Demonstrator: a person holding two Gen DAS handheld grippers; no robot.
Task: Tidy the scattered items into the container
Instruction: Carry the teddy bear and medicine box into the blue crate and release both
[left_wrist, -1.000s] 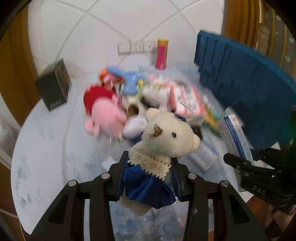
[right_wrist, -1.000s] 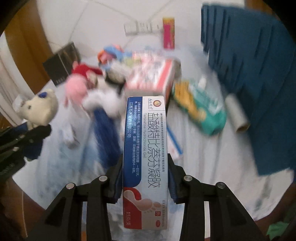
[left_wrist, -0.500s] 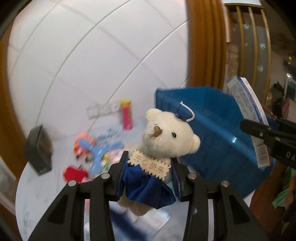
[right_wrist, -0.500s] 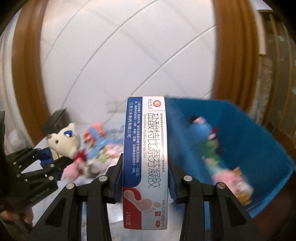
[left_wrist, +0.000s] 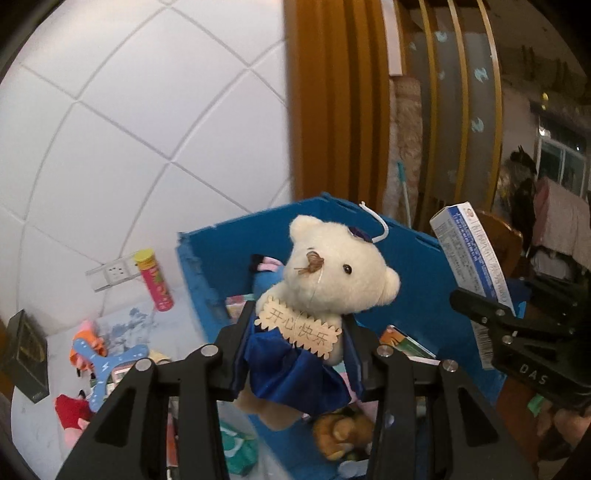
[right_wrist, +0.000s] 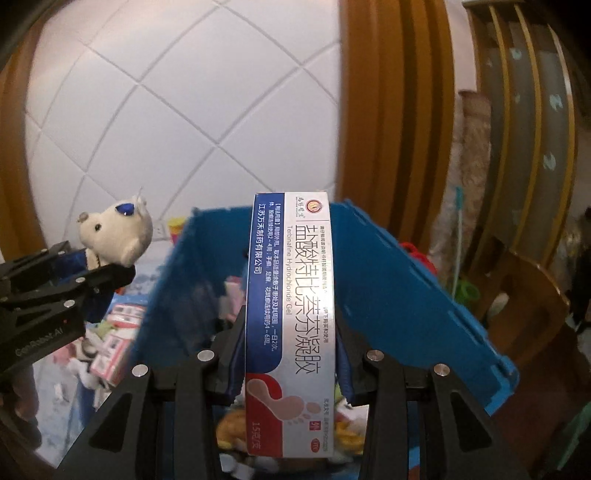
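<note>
My left gripper is shut on a cream teddy bear in a blue dress and holds it above the open blue bin. My right gripper is shut on a blue-and-white medicine box, held upright over the same blue bin. The bear and the left gripper show at the left of the right wrist view. The box and the right gripper show at the right of the left wrist view. Several toys and packets lie inside the bin.
On the white table left of the bin lie a pink-and-yellow tube, a blue plastic toy, red and pink plush toys and a black box. A tiled wall and wooden frame stand behind.
Both grippers have lifted off the table and moved right, from above the scattered items to above the bin opening. Each keeps hold of its object.
</note>
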